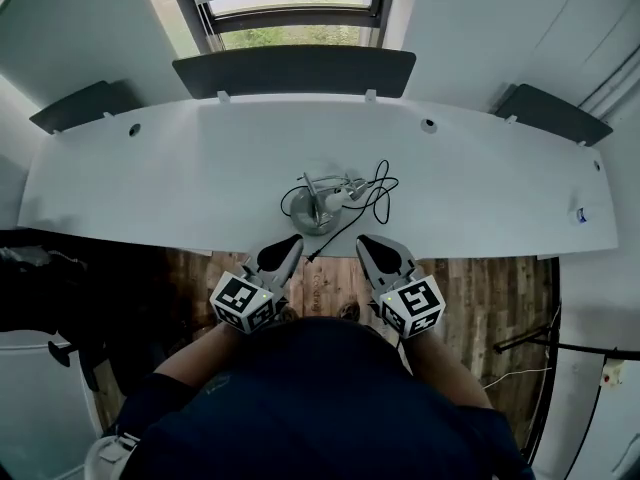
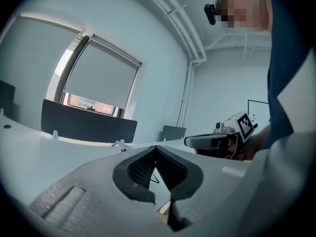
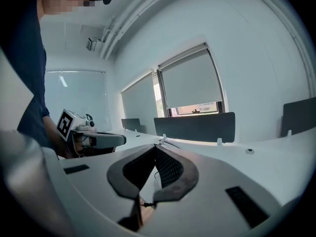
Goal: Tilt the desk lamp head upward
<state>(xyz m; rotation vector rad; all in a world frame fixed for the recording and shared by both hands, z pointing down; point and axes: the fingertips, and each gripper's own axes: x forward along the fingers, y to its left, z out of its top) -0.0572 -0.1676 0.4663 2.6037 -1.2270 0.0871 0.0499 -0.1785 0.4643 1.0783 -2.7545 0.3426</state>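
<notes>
White counter (image 1: pixel 150 183) stretches beneath a shaded window (image 1: pixel 295 13), and the desk lamp (image 1: pixel 318 206) sits near its front edge, its black cable (image 1: pixel 378 190) looped just to the right. My left gripper (image 1: pixel 292 242) and right gripper (image 1: pixel 366 241) hover at that edge (wood floor (image 1: pixel 480 288) below them). Both pairs of fingers (image 2: pixel 140 169) are pressed together, holding nothing. The lamp lies just ahead, between the two, untouched.

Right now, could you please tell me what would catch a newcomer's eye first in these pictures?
A small desk lamp with a looping black cable sits near the front edge of the long white desk. Just short of it, the left gripper and right gripper point toward it, both shut and empty.
</notes>
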